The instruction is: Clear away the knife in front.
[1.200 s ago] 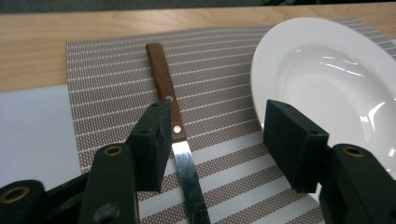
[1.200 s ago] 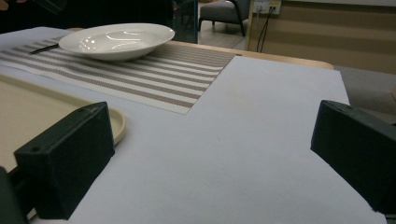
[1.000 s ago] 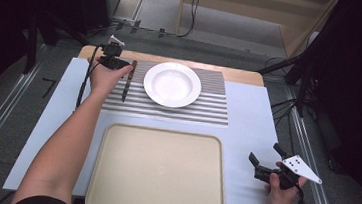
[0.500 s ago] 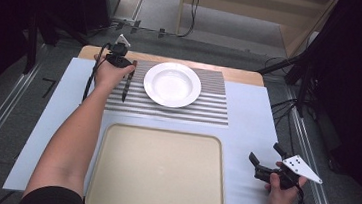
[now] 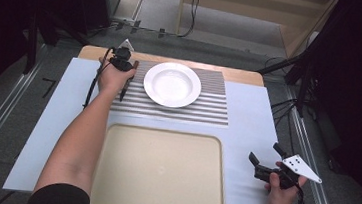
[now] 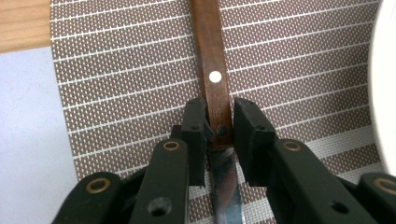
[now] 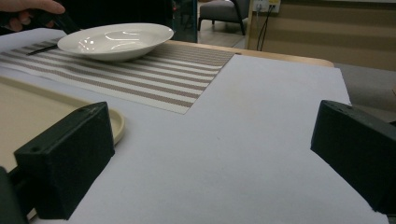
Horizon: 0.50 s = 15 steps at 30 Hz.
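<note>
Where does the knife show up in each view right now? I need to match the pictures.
High view: the knife lies on the striped mat's left edge, under the left gripper, left of the white plate.
Left gripper view: centre, wooden handle running up, blade at the bottom, between the jaws, which have just been closing.
Right gripper view: a thin dark sliver far upper left, beside the plate.
Shared landmark: the striped mat.

A table knife with a brown wooden handle (image 6: 212, 70) and a shiny steel blade lies flat on a brown woven placemat with thin white stripes (image 6: 116, 84), just left of a white plate. A pale rivet and a darker one show on the handle. From above, the knife (image 5: 126, 84) lies near the mat's left edge.
</note>
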Tool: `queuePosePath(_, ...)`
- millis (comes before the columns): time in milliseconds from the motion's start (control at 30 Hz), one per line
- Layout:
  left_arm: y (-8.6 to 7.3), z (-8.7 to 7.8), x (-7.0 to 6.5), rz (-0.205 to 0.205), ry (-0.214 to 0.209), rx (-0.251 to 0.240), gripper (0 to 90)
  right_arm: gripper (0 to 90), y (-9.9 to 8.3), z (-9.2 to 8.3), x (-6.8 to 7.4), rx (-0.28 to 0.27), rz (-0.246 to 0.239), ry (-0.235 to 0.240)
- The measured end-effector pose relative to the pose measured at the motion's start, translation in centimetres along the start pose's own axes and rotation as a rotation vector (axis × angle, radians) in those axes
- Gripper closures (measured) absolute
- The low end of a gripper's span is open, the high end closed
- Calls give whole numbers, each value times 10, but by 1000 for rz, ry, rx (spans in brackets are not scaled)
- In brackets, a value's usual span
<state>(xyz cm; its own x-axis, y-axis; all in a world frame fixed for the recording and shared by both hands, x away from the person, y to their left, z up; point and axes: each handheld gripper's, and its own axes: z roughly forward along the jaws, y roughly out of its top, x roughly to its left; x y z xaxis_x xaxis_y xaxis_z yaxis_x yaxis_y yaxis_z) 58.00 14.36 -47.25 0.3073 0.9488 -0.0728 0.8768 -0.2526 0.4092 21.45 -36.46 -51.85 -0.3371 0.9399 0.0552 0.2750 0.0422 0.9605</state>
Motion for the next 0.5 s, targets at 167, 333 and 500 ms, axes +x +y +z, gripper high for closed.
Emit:
queuePosePath(167,-2,0,-4,38,21,-14,766,0,0,0,0,2,-1,1)
queuePosePath(333,-5,-2,0,32,-5,-25,768,0,0,0,0,0,0,3)
queuePosePath(500,-9,-12,1,34,-14,-53,767,0,0,0,0,3,-2,6)
